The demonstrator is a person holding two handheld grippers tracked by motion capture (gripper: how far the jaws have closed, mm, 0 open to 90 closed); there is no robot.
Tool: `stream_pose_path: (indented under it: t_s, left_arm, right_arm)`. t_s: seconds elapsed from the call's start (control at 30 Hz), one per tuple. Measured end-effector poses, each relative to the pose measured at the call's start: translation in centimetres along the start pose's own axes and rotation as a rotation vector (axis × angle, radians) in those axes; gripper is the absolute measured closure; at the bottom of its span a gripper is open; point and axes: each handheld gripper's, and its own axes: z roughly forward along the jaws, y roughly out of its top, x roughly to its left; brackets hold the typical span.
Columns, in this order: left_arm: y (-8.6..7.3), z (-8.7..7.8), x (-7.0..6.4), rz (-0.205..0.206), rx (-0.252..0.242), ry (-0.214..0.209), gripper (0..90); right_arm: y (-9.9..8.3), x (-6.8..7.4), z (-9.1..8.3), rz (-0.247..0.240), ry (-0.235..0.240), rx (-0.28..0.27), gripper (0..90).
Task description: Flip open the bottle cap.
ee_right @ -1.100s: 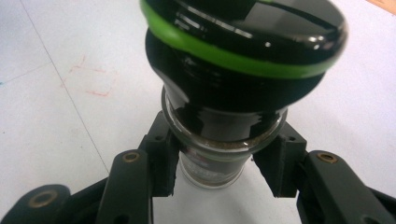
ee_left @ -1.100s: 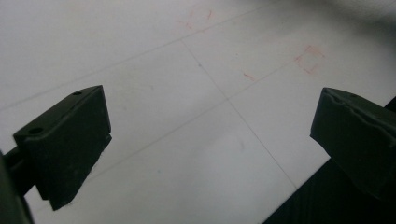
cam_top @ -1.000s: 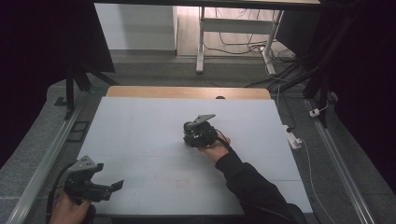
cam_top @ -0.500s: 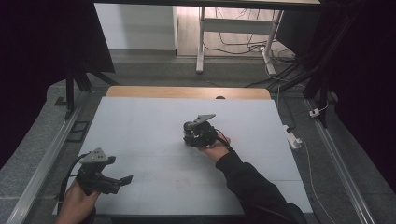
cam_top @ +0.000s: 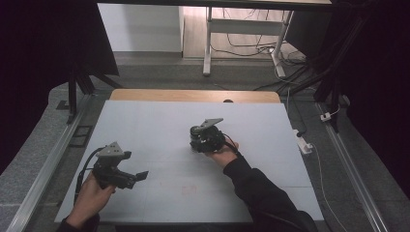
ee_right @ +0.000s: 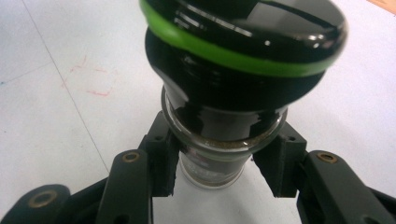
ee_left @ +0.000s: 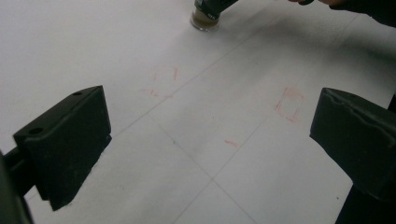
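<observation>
Counter [cam_top: 159, 121], white and faintly ruled with thin lines, takes up the middle of the high view, with a strip of bare wood [cam_top: 193, 95] along its far edge. On it, the person's right forearm, in a dark sleeve [cam_top: 261, 188], runs from the near right corner diagonally toward the centre, wrist bent slightly so that the right claw [cam_top: 200, 141] points away and a little leftward, its grey three-cornered plate on top. The left hand [cam_top: 89, 195] enters at the near left corner, grasping the left claw [cam_top: 138, 176] from behind, and that claw is levelled low over the counter and aimed to the right, its cable looping back beside the wrist. In the left gripper view the left claw [ee_left: 205, 154] stands wide, its two black jaws far apart with nothing between them, above faint red pencil marks [ee_left: 289, 103] on the white surface. The right claw [ee_right: 223, 168], seen in the right gripper view, has its jaws closed on either side of a small glass jar [ee_right: 212, 163], gripping it just under the neck. The jar stands upright near the centre of the counter, its base on the surface, and carries a black cap [ee_right: 247, 42] with a bright green ring. The same jar [ee_left: 204, 17] shows at the top of the left gripper view, well apart from the left claw.
</observation>
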Motion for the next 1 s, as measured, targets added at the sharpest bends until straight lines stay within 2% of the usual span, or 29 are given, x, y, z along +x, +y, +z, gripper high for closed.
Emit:
stream_pose_path:
  t_s: [0.07,0.37,0.57,0.77,1.0]
  left_arm:
    - [0.7,0.4,0.0,0.029,0.009,0.01,0.0]
    - [2.4,1.8,-0.2,0.066,0.015,0.001,0.0]
    - [3.6,3.1,-0.3,0.066,0.02,-0.014,0.0]
    - [4.9,4.4,-0.5,0.085,0.021,-0.01,0.0]
    - [6.5,6.2,-0.7,0.107,0.018,-0.033,0.0]
  right_arm:
    - [0.0,0.0,0.0,-0.001,0.0,0.0,53.1]
    - [0.0,0.0,0.0,-0.003,0.001,0.0,53.1]
    - [0.0,0.0,0.0,-0.005,0.002,0.001,53.0]
    - [0.0,0.0,0.0,-0.007,0.004,0.0,53.1]
    - [0.0,0.0,0.0,-0.009,0.004,0.001,53.0]
